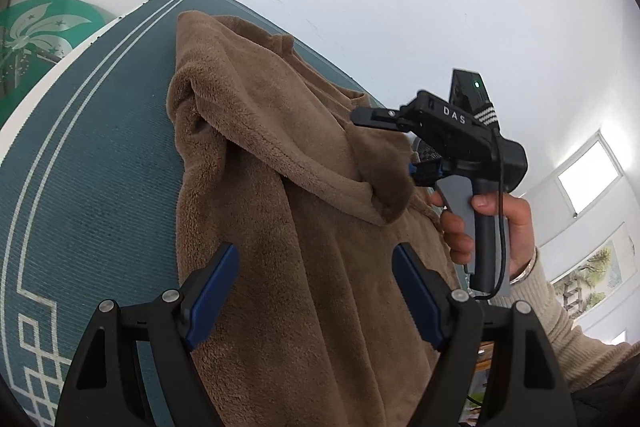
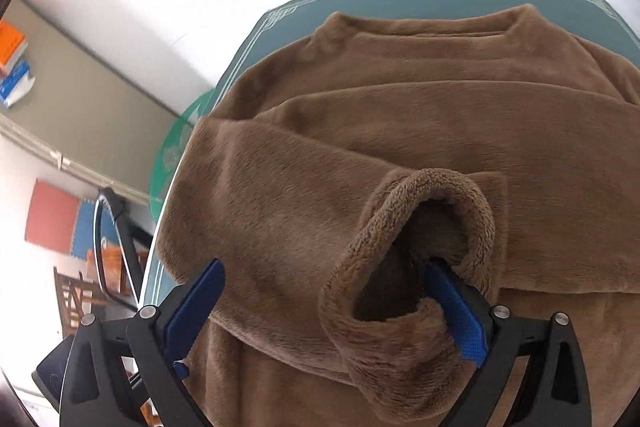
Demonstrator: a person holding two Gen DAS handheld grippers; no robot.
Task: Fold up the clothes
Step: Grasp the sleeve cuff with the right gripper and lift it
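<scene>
Both claws spread apart over brown fleece sweater (image 2: 400,131) on teal tabletop (image 1: 100,131): left claw (image 1: 316,291), right claw (image 2: 324,311).

The fleece sweater (image 2: 400,131) is plain light brown all over, its cuff (image 2: 424,227) a shade darker inside. Under it the mat (image 1: 100,147) is teal with thin white border lines and white fretwork at the corners. Each gripper, left (image 1: 316,295) and right (image 2: 324,311), has a black frame and blue pads. A green disc (image 1: 40,31) bears a white flower. The sleeve (image 1: 576,331) is cream ribbed knit.
</scene>
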